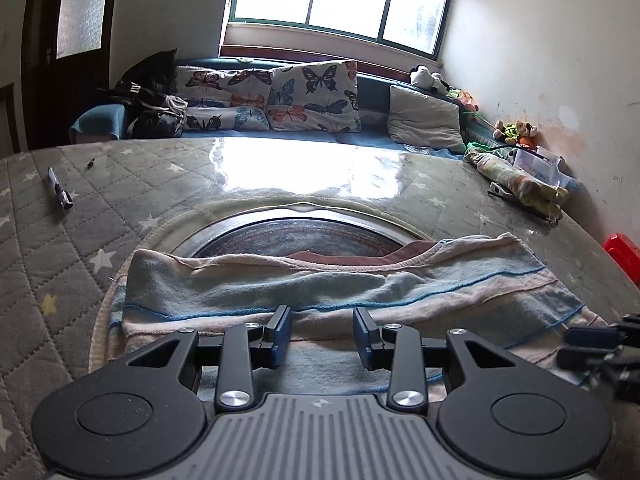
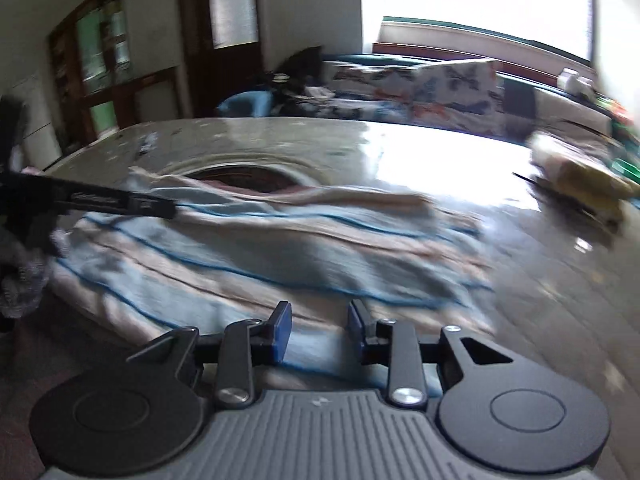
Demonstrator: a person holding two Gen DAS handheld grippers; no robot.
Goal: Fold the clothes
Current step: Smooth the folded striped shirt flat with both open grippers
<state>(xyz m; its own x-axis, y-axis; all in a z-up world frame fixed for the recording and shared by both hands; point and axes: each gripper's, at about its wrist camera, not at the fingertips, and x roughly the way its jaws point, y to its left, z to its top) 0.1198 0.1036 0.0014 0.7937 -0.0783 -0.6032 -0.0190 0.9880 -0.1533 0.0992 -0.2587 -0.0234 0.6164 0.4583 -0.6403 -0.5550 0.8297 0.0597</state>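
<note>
Striped garment (image 1: 320, 292), pale blue and cream with thin blue lines, lies on the quilted star-print table cover (image 1: 60, 240), spread low and already doubled at least once: a layered near edge and a folded upper edge show in the left wrist view. Its long axis runs side to side across both views, parallel to the near table edge. Beyond it sits a round dark patterned disc (image 1: 296, 236) let into the table top, partly covered by the garment's far edge. Left gripper (image 1: 322, 336): jaws apart, nothing between the blue pads, fingertips hanging just over the near hem, left of the garment's middle. Right gripper (image 2: 318, 330): jaws also apart and empty, over the near edge further right; this view is motion-blurred, so contact with the cloth cannot be settled. Each gripper appears at the edge of the other's view, so they sit side by side along the same hem. The garment lies straight ahead of, and just below, both sets of jaws; neither is clearly nearer. Judgement: the scene fits either a regrasp of the near hem for another fold or a release after laying one down; the frames do not separate these. A rolled cloth (image 1: 520, 184) and a pen (image 1: 60, 192) lie well apart from the work.
</note>
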